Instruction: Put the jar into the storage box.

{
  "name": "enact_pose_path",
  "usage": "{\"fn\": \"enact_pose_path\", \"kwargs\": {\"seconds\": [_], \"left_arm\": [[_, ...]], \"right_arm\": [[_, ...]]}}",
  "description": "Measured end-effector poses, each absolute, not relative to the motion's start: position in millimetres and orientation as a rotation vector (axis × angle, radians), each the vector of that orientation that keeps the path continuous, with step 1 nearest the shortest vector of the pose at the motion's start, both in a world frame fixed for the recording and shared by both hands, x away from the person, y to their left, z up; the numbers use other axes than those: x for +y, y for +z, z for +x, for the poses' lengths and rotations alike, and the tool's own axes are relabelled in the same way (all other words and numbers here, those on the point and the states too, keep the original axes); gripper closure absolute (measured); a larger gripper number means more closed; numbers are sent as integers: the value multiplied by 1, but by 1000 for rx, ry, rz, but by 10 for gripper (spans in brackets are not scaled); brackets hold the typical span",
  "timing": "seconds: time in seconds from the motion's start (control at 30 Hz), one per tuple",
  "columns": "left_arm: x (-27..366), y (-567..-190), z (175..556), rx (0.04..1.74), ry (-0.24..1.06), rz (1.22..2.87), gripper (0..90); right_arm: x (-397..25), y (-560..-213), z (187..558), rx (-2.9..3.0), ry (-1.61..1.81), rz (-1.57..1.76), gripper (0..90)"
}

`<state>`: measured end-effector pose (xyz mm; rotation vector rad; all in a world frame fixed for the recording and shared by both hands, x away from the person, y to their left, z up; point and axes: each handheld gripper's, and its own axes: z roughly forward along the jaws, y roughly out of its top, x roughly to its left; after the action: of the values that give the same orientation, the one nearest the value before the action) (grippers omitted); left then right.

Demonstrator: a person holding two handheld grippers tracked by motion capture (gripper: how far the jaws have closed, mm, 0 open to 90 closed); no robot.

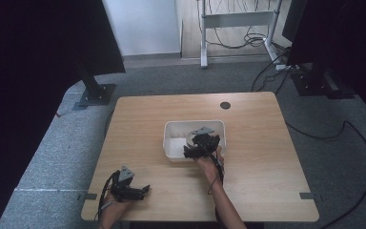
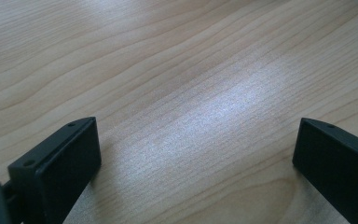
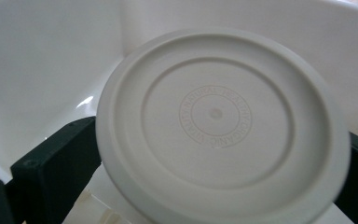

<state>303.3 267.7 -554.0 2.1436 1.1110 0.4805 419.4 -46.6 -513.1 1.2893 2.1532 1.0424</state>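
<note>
Right gripper [image 3: 214, 154]: round cream plate [image 3: 219, 126] sits across both jaws, so the jaw faces and contact points are covered. Plate's lower edge runs out of the bottom of the right gripper view. Embossed ring text around its centre is too faint to read fully. White tub [image 3: 42, 70] behind the plate: floor mostly blocked by it, rim cut at top. From the high view the plate is too small to make out under the gripper [image 1: 201, 144]. Left gripper [image 2: 196, 172]: both jaws cropped at bottom edge.
</note>
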Motion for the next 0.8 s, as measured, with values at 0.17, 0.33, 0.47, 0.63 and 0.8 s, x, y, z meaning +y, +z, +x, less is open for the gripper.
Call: {"fn": "enact_pose_path", "kwargs": {"seconds": [0.17,0.33,0.47,0.63,0.8], "left_arm": [[268,-554,303,1111,480,2144,5],[268,-554,303,1111,480,2144,5],[268,-554,303,1111,481,2144,5],[268,-554,303,1111,480,2143,5],[268,-554,303,1111,480,2144,5]], "right_arm": [[-50,-507,416,2155,1043,1266,7],[-52,-499,413,2170,1052,1236,10],[-54,-495,410,2182,1056,1225,10],[-57,-493,406,2195,1052,1214,13],[-61,-492,402,2202,1059,1202,14]]}}
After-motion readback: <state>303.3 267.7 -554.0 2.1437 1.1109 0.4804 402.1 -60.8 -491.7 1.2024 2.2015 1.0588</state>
